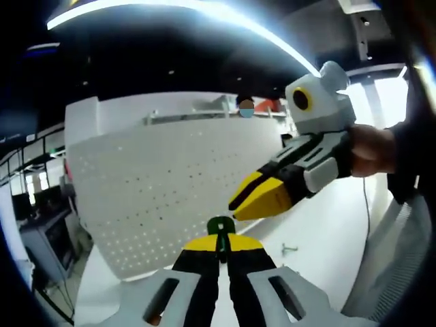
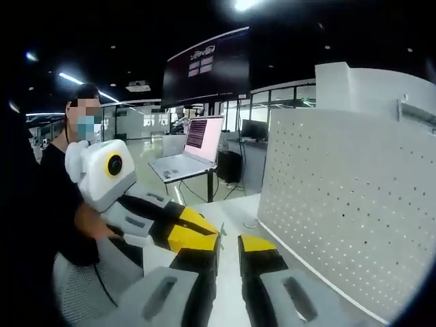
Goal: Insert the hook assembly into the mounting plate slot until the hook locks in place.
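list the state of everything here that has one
left gripper, shut on the hook assembly
hook assembly, gripped, not yet in the plate
right gripper, jaws slightly apart, holding nothing
mounting plate, upright on the table, no hook seen in it
laptop, lid open, screen lit
small loose part, lying on the table

laptop (image 2: 189,151) open on stand | dark wall screen (image 2: 208,65) above | ceiling light strip (image 1: 204,10)
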The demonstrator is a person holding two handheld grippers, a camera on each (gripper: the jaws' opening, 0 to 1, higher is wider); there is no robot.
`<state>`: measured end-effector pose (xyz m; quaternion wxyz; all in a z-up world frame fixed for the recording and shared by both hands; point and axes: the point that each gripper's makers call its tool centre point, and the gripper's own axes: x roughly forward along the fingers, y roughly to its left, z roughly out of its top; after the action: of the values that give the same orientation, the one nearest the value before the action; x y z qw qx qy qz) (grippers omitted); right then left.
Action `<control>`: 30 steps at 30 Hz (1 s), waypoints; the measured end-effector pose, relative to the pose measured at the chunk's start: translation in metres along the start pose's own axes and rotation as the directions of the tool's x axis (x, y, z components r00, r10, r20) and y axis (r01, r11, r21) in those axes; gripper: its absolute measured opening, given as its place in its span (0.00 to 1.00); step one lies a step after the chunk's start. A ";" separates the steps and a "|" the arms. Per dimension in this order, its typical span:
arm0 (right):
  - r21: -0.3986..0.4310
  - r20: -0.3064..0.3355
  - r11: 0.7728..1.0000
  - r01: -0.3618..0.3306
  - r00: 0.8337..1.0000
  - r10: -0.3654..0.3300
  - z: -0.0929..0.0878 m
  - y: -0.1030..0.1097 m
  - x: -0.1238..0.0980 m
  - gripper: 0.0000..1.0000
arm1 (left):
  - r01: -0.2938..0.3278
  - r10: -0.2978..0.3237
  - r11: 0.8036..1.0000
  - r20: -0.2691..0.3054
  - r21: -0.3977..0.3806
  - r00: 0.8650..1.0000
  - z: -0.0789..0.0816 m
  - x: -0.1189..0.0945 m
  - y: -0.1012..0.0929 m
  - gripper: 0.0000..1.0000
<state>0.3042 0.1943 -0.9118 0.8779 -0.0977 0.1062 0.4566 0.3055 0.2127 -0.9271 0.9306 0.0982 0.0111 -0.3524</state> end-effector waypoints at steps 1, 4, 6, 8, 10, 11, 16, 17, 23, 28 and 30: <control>0.003 0.002 1.000 0.006 1.000 -0.006 -0.001 -0.001 -0.002 0.13 | -0.002 0.002 1.000 0.001 -0.004 1.000 0.000 0.000 0.001 0.03; 0.010 0.003 1.000 0.023 1.000 -0.023 -0.004 -0.005 -0.006 0.16 | -0.008 0.008 1.000 0.001 -0.009 1.000 0.000 0.000 0.002 0.03; 0.020 0.007 0.999 0.035 0.999 -0.035 -0.007 -0.007 -0.009 0.18 | -0.011 0.011 1.000 0.003 -0.013 1.000 0.000 -0.001 0.003 0.03; 0.031 0.015 0.999 0.043 0.999 -0.044 -0.009 -0.008 -0.013 0.19 | -0.016 0.016 1.000 0.003 -0.014 1.000 0.000 -0.001 0.004 0.03; 0.034 0.022 0.998 0.053 0.998 -0.054 -0.011 -0.008 -0.015 0.20 | -0.020 0.021 1.000 0.004 -0.018 1.000 0.000 -0.001 0.005 0.03; 0.033 0.026 0.997 0.063 0.998 -0.064 -0.011 -0.010 -0.016 0.21 | -0.023 0.023 1.000 0.005 -0.019 1.000 0.000 -0.002 0.005 0.03; 0.033 0.038 0.994 0.106 0.994 -0.107 -0.016 -0.014 -0.023 0.26 | -0.038 0.038 0.999 0.010 -0.029 0.999 0.001 -0.003 0.009 0.03; 0.038 0.040 0.993 0.114 0.993 -0.115 -0.017 -0.014 -0.025 0.27 | -0.040 0.040 0.999 0.010 -0.032 0.999 0.001 -0.003 0.009 0.03; 0.063 0.050 0.982 0.176 0.983 -0.179 -0.031 -0.019 -0.039 0.30 | -0.056 0.056 0.997 0.010 -0.045 0.998 0.001 -0.004 0.013 0.03; 0.084 0.069 0.972 0.218 0.972 -0.224 -0.039 -0.022 -0.051 0.32 | -0.073 0.074 0.995 0.011 -0.061 0.997 0.001 -0.005 0.016 0.03; 0.083 0.082 0.965 0.247 0.964 -0.254 -0.038 -0.025 -0.056 0.34 | -0.080 0.081 0.995 0.009 -0.066 0.997 0.000 -0.006 0.018 0.03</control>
<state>0.2899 0.1264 -0.9306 0.9355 -0.0577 0.0688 0.3418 0.3129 0.2295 -0.9232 0.9469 0.0657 0.0131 -0.3146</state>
